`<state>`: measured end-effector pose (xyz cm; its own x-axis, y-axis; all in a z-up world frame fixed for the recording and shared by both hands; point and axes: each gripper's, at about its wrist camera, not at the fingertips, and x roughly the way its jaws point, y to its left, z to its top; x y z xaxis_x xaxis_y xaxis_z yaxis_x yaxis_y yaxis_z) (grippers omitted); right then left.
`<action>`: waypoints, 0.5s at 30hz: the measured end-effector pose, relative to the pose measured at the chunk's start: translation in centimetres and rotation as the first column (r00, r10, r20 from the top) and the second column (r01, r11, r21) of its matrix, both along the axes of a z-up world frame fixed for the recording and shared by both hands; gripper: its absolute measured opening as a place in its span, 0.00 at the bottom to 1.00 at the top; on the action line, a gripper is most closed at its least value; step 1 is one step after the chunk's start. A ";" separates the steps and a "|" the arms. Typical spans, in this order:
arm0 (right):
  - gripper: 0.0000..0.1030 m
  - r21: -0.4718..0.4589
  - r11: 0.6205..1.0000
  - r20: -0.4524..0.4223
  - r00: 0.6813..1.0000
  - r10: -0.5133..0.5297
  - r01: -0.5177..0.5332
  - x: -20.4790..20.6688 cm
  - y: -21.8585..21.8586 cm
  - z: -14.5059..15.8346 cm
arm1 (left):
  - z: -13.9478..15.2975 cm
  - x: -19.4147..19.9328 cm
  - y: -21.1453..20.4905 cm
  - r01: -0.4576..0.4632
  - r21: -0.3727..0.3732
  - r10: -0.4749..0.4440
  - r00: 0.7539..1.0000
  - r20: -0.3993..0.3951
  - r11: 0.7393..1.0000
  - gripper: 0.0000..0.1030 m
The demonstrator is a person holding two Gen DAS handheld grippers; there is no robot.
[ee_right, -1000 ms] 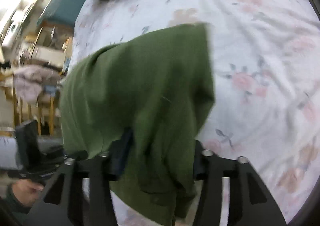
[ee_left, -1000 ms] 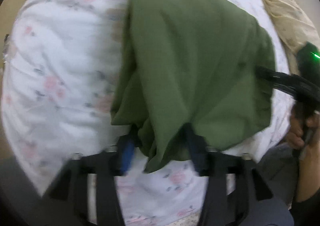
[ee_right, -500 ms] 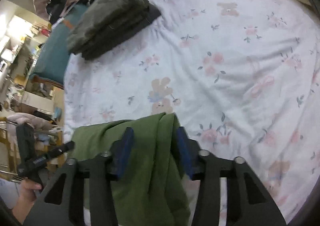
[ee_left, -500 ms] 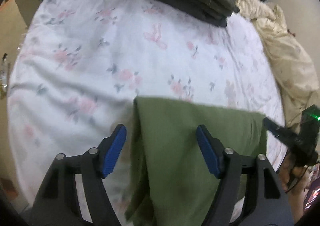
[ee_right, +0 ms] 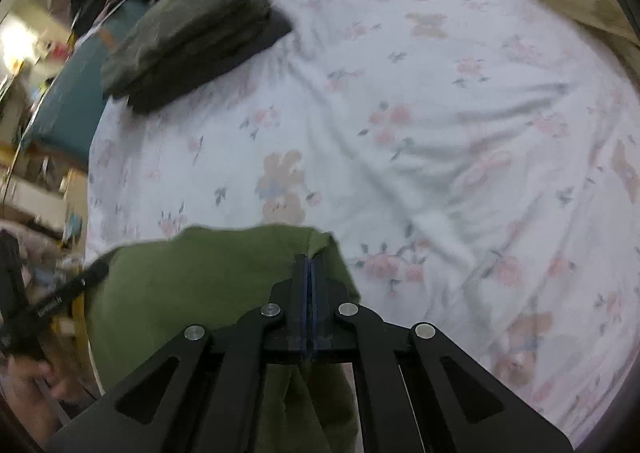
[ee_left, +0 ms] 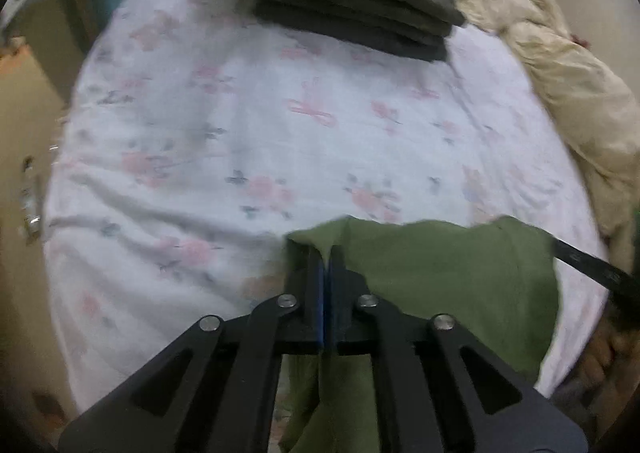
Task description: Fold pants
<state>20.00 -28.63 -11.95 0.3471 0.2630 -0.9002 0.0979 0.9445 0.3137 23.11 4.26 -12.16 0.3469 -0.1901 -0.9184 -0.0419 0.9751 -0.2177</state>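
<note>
Whereas a second ago my left gripper (ee_left: 326, 257) stood spread around a hanging bunch of the green pants (ee_left: 452, 273), the left wrist view now shows it pressed together on a thin ridge of that cloth at the garment's left corner, with the rest of the fabric stretched to the right and draped off the near edge of the bed (ee_left: 224, 141). I judge that both corners are secured and the pants are ready to be lifted and laid out for a fold. Only this view shows the cream bedding (ee_left: 568, 81) bunched along the right side, and the tip of my other gripper at the pants' far corner. Seen from the right wrist, my right gripper (ee_right: 310, 267) has likewise gone from spread to pinching the right corner of the pants (ee_right: 208, 277). Only this view shows my left hand (ee_right: 36, 377) below the tool, and the cluttered room beyond the stack of folded dark clothes (ee_right: 188, 25).
</note>
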 end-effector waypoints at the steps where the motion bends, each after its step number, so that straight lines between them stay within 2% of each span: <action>1: 0.01 -0.022 1.000 0.010 1.000 0.019 -0.018 -0.3 0.1 0.5 | 0.2 0.1 0.0 -0.012 0.025 0.012 1.000 0.011 1.000 0.17; 3: 0.01 -0.106 0.993 0.033 0.998 0.061 -0.058 -0.7 0.7 1.5 | 1.0 -0.4 0.0 -0.037 0.095 0.030 0.997 0.067 0.995 0.24; 4: 0.01 -0.151 0.986 0.072 0.994 0.084 -0.072 -1.1 1.1 2.3 | 1.5 -0.8 -0.1 -0.039 0.112 0.029 0.995 0.090 0.993 0.24; 6: 0.01 -0.126 0.983 0.142 0.978 0.150 -0.132 -1.6 2.2 3.6 | 2.7 -2.2 -1.2 -0.012 0.126 -0.007 0.989 0.149 0.992 0.24; 7: 0.01 -0.103 0.980 0.175 0.966 0.189 -0.173 -1.8 3.1 4.1 | 3.1 -2.6 -1.7 0.011 0.109 -0.029 0.986 0.163 0.994 0.24; 9: 0.01 -0.041 0.962 0.190 0.943 0.273 -0.270 -1.9 5.3 4.2 | 3.5 -3.7 -4.0 0.125 0.044 -0.131 0.973 0.188 0.991 0.24; 10: 0.01 -0.012 0.954 0.177 0.938 0.298 -0.301 -1.8 6.1 3.7 | 3.3 -3.9 -5.1 0.176 0.025 -0.178 0.967 0.181 0.984 0.24; 11: 0.01 0.007 0.948 0.160 0.936 0.315 -0.320 -1.5 6.9 3.0 | 2.3 -3.8 -6.5 0.228 0.048 -0.233 0.960 0.155 0.972 0.24; 13: 0.00 -0.006 0.936 0.096 0.932 0.350 -0.351 -1.1 8.4 0.8 | 0.3 -3.4 -7.5 0.244 0.116 -0.256 0.961 0.107 0.963 0.22; 14: 0.00 -0.055 0.934 0.048 0.934 0.355 -0.352 -0.8 8.8 -0.7 | -1.9 -2.7 -7.7 0.247 0.154 -0.255 0.966 0.034 0.957 0.20; 15: 0.00 -0.074 0.936 0.018 0.938 0.346 -0.344 -0.6 8.8 -1.6 | -4.0 -2.3 -7.7 0.259 0.145 -0.254 0.966 -0.055 0.955 0.18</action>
